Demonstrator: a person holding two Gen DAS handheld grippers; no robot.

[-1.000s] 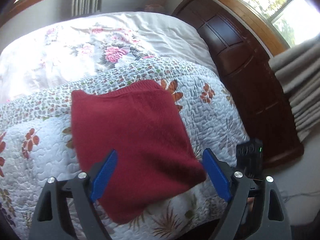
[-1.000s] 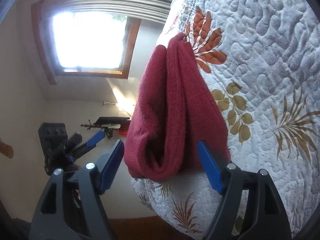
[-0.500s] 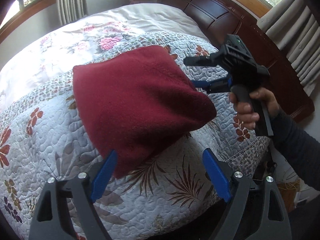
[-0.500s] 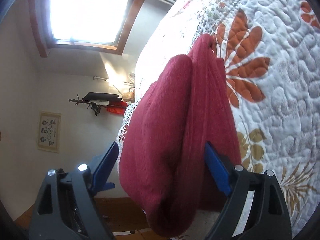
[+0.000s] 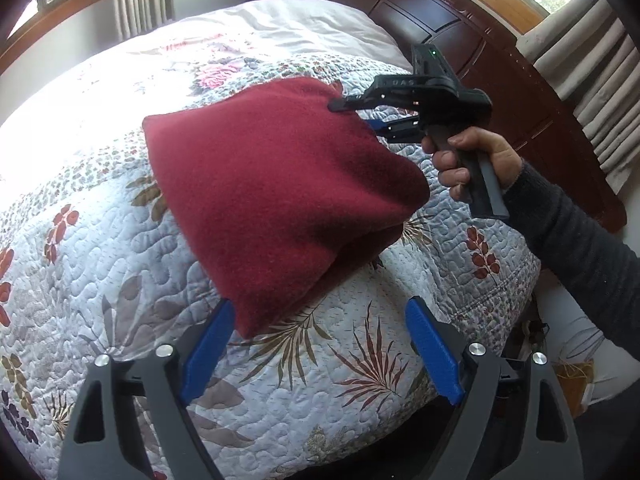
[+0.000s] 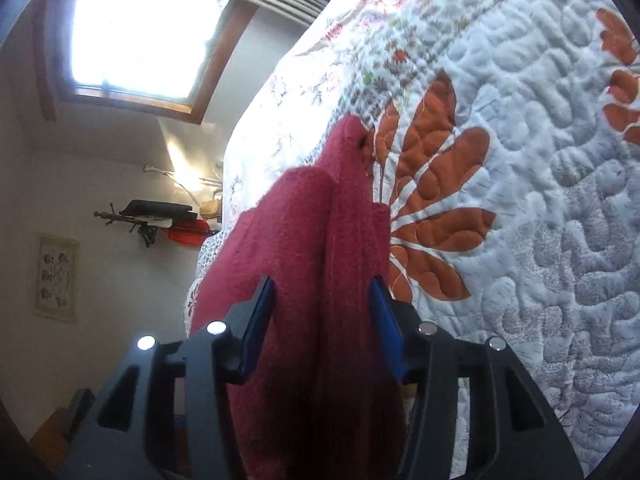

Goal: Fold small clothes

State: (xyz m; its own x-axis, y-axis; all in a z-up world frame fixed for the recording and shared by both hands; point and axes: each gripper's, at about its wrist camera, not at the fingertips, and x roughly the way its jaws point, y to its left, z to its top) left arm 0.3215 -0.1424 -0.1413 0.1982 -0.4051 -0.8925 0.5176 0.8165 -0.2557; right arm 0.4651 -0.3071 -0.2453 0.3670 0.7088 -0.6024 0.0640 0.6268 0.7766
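Sweater [image 5: 276,196]: one, folded | right tool [image 6: 324,320] clamping it | left tool [image 5: 316,352] wide, empty

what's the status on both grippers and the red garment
Left gripper open, empty, jaws just short of the garment's near corner. Right gripper shut on folded red garment at its right edge. Quilt underneath, nothing in the way.

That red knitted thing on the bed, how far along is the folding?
Done: the red knit garment is doubled into a thick bundle on the quilt. In hand: the right gripper clamps its folded edge; the left gripper is open, holding nothing. Left: laying it flat and letting go.
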